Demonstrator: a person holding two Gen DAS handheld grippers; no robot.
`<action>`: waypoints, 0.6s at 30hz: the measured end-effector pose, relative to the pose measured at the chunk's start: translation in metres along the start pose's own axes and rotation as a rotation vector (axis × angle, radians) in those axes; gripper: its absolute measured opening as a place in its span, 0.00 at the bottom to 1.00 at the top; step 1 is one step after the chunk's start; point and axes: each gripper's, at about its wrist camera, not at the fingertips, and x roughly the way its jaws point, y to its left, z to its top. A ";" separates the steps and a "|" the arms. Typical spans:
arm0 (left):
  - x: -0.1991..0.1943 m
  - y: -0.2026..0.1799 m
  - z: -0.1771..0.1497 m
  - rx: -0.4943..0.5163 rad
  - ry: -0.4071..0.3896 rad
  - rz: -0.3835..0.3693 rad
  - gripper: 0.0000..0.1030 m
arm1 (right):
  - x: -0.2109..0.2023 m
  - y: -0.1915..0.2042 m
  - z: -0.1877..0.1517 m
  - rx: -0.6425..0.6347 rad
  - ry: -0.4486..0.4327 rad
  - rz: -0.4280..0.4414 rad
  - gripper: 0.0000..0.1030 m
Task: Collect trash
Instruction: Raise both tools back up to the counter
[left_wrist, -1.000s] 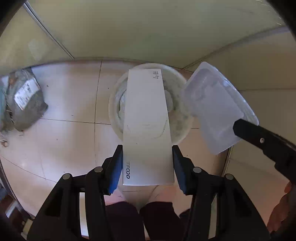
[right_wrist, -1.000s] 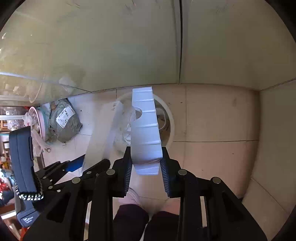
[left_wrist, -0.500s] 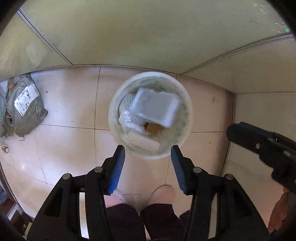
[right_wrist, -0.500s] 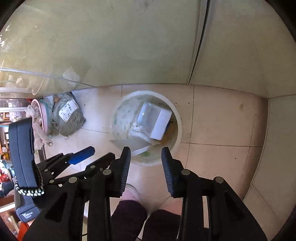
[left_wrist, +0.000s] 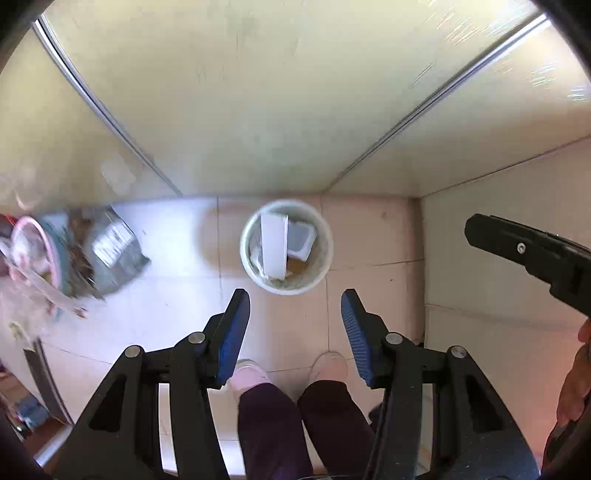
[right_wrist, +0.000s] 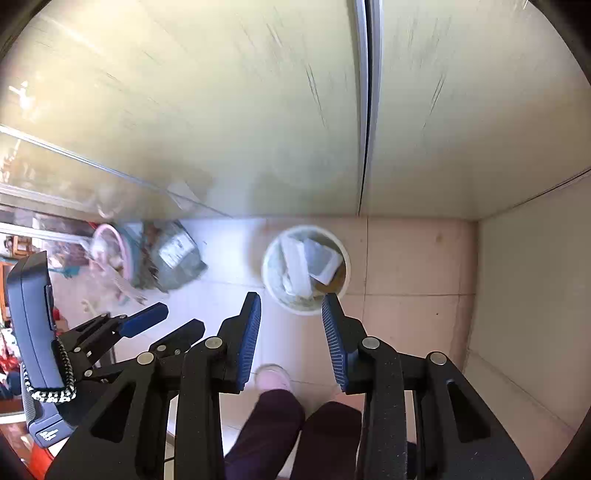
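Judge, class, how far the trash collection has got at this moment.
Done: a white box and a clear tray lie in the bin. In hand: nothing; the left gripper and right gripper are open and empty. Left: possibly the grey bag on the floor.

Open tiled floor (left_wrist: 177, 258) around bin (left_wrist: 321, 273); grey bag (left_wrist: 118, 254) leftward, walls behind.

Landmark = bin (left_wrist: 286, 246), on floor (left_wrist: 369, 236) just in front of wall panels (left_wrist: 258, 110). In bin: flat box (left_wrist: 274, 245) upright-ish, container (left_wrist: 301, 242) right of it, touching. Left of bin, apart: sack (left_wrist: 114, 251), then basin (left_wrist: 33, 254) w/ clutter further left. Nearer than bin: person's two feet (left_wrist: 251, 373). Side wall (left_wrist: 498, 236) right of bin.
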 end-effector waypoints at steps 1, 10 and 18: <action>-0.024 -0.003 0.001 0.011 -0.023 -0.001 0.49 | -0.020 0.005 0.000 0.000 -0.023 0.000 0.31; -0.229 -0.019 0.004 0.050 -0.271 -0.022 0.49 | -0.193 0.062 -0.007 0.006 -0.263 0.038 0.31; -0.370 -0.027 0.002 0.106 -0.488 -0.023 0.52 | -0.309 0.105 -0.021 -0.010 -0.485 0.000 0.31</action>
